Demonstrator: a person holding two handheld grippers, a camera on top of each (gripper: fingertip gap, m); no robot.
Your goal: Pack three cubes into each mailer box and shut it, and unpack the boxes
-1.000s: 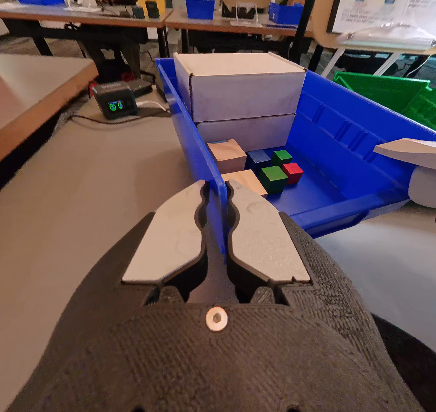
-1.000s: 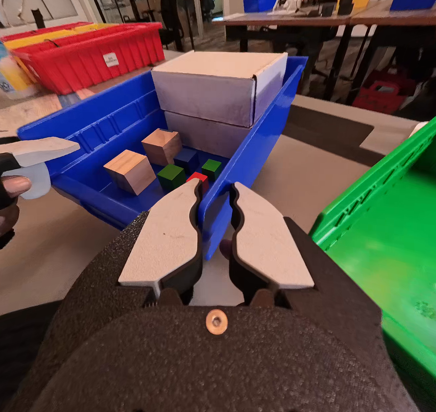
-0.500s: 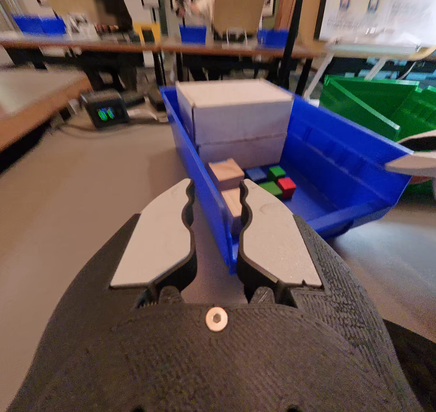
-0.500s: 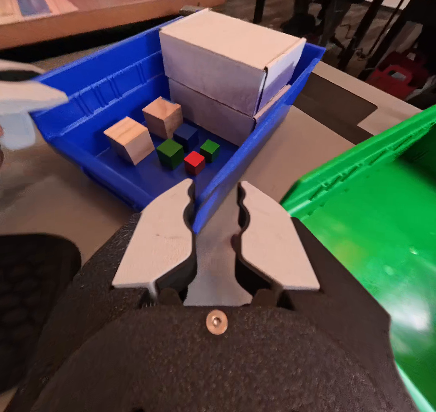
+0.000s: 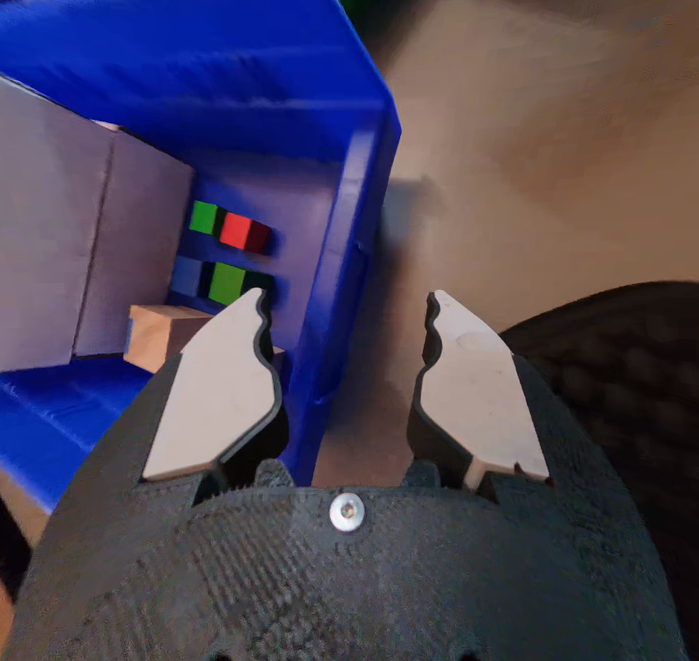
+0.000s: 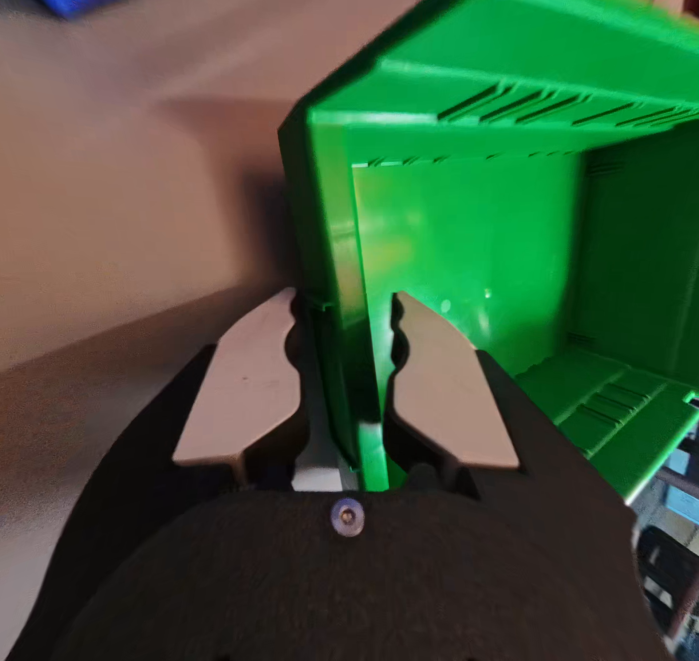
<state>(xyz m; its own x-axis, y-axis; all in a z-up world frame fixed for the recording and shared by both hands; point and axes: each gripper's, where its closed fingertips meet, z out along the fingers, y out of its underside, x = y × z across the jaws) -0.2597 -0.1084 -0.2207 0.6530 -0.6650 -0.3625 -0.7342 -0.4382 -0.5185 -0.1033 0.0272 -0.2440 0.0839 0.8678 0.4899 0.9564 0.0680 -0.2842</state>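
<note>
The left tongs [image 5: 346,295] stand wide apart and hold nothing; the near wall of the blue bin [image 5: 340,264] runs up between the two fingers, closer to the left one, with bare tabletop [image 5: 529,151] showing in the rest of the gap and beyond to the right. Just past the left fingertip lie the cubes, counted: two wooden cubes [image 5: 159,331] (only partly seen behind the finger), then a green cube [image 5: 226,283] beside a blue cube [image 5: 185,276], and farther on a second green cube [image 5: 203,217] touching a red cube [image 5: 236,230]. That makes six on the bin floor. To the left of them rest two white mailer boxes [image 5: 75,227], shut, face to face against each other and filling that end of the bin.

The right tongs [image 6: 343,295] are part-way apart, straddling the near wall of the green bin [image 6: 340,227]; whether the pads actually press it cannot be told through the blur. Inside the green bin the floor is open. Left of these tongs the tabletop stretches clear to a corner of the blue bin far off.
</note>
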